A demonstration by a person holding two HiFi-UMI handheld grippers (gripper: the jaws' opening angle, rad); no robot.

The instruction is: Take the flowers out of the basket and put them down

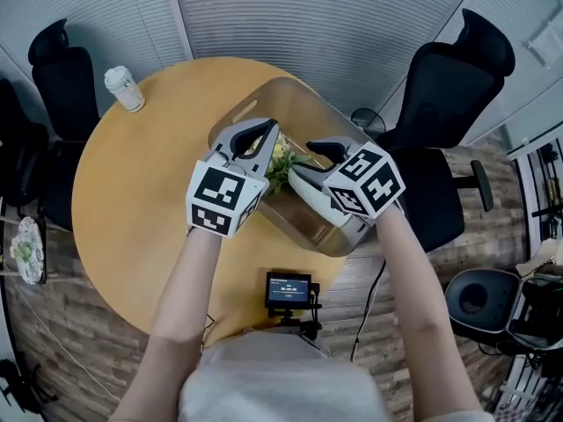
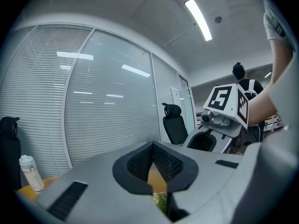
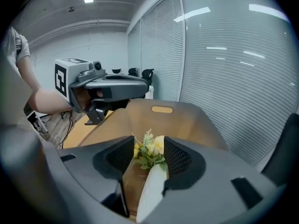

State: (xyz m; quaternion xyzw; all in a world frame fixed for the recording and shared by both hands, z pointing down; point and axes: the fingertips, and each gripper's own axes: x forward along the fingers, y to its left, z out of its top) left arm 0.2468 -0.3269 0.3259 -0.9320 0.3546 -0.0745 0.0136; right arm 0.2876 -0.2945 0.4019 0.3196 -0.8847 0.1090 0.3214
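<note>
A brown translucent basket (image 1: 310, 104) stands on the right side of the round wooden table (image 1: 132, 200). Inside it lies a small bouquet of yellow and white flowers (image 1: 280, 160) in a white wrapper. My left gripper (image 1: 264, 132) hovers over the basket's left rim, shut and empty. My right gripper (image 1: 308, 163) tilts down into the basket from the right. In the right gripper view its jaws (image 3: 148, 155) stand open with the flowers (image 3: 150, 148) between them, the pads not pressing. The basket's far wall (image 3: 187, 120) rises behind. The left gripper view shows its shut jaws (image 2: 152, 153).
A white-capped bottle (image 1: 123, 88) stands at the table's far left. A small screen on a stand (image 1: 288, 290) sits at the near edge. Black office chairs (image 1: 449, 86) flank the table, and window blinds run along the back.
</note>
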